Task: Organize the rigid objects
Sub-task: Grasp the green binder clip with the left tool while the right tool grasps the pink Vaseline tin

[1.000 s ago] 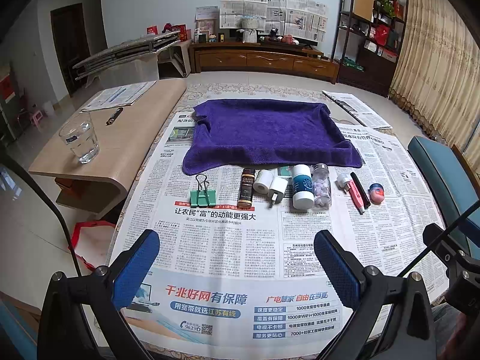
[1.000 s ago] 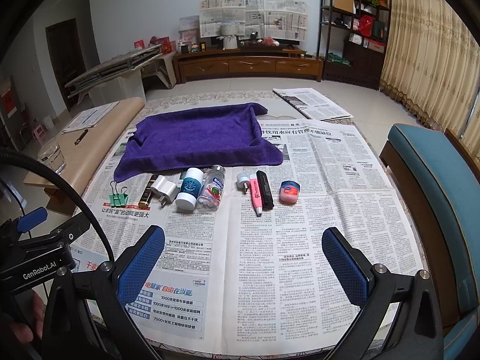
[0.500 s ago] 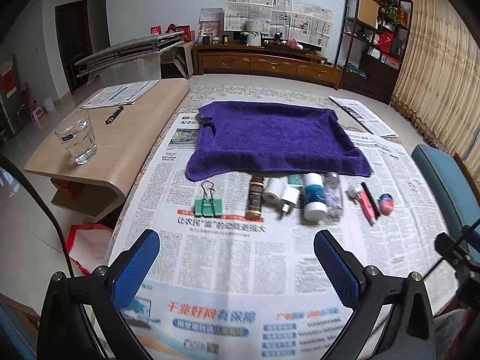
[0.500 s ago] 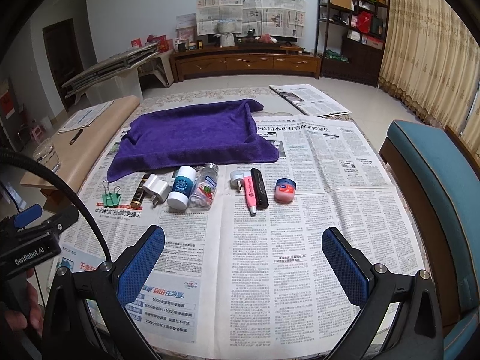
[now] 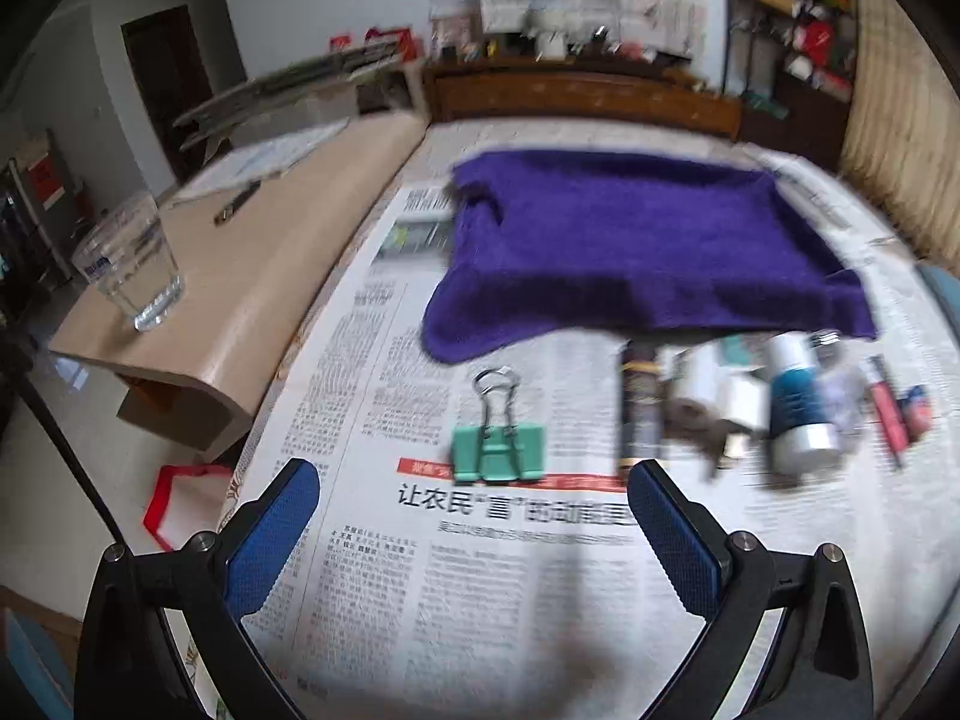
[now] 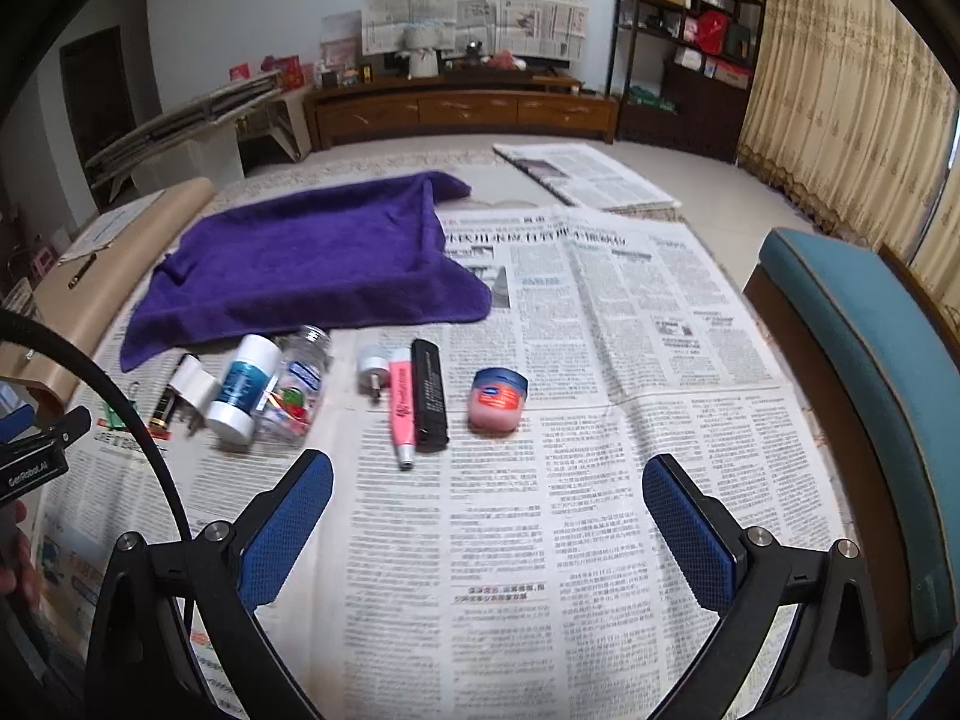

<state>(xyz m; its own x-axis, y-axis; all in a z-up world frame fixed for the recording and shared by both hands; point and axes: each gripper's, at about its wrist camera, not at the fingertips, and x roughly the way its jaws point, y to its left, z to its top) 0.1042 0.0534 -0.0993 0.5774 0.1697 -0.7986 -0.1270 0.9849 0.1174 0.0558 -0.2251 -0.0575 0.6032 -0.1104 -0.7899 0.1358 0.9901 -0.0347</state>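
A row of small objects lies on newspaper in front of a purple towel (image 5: 636, 252). In the left wrist view, a green binder clip (image 5: 497, 444) sits just ahead of my open left gripper (image 5: 474, 501), with a dark tube (image 5: 641, 408), a white plug (image 5: 729, 414) and a blue-and-white bottle (image 5: 798, 402) to its right. In the right wrist view, my open right gripper (image 6: 487, 489) hovers short of a pink jar (image 6: 498, 399), a black stick (image 6: 429, 393), a pink tube (image 6: 401, 408) and a clear bottle (image 6: 297, 387). The towel (image 6: 312, 264) lies behind them.
A low wooden table (image 5: 240, 276) at the left holds a glass of water (image 5: 133, 264) and a pen. A teal chair (image 6: 858, 360) stands at the right. A red bag (image 5: 180, 498) lies on the floor at the left.
My left gripper has moved forward and left, closing in on the green binder clip. My right gripper has moved forward toward the pink jar and black stick. Both stay open.
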